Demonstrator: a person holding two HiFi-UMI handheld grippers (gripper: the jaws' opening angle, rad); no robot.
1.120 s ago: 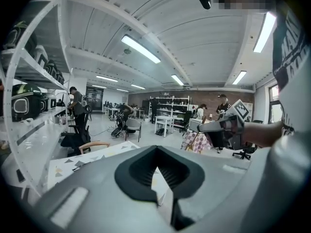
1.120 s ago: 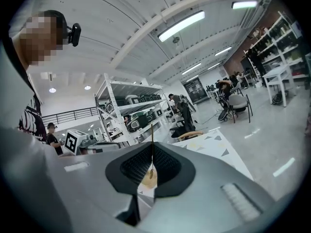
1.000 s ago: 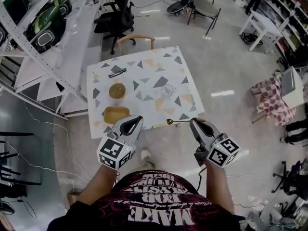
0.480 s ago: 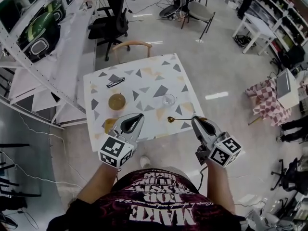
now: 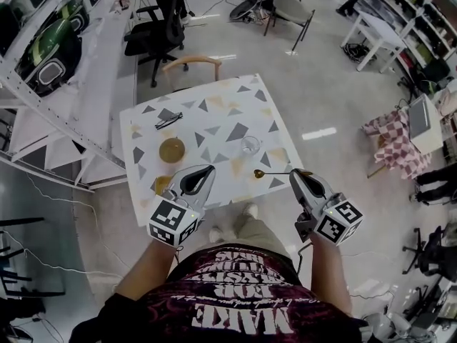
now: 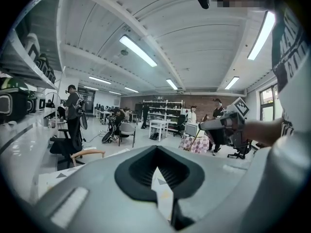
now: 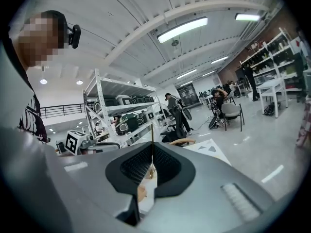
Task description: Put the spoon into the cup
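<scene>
Right gripper (image 5: 298,178) is closed tight on the handle end of the spoon (image 5: 270,172), bowl projecting to its left, apparently ready for bowl-first entry. The cup (image 5: 250,146) stands ahead and left of those jaws, spoon not yet over it. Left gripper (image 5: 203,174) closed, empty

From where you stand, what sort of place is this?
Probably a lab or workshop hall, not a home. Metal shelving holds equipment cases, office chairs stand about on a bare floor, and one small table is set up in the open.
</scene>
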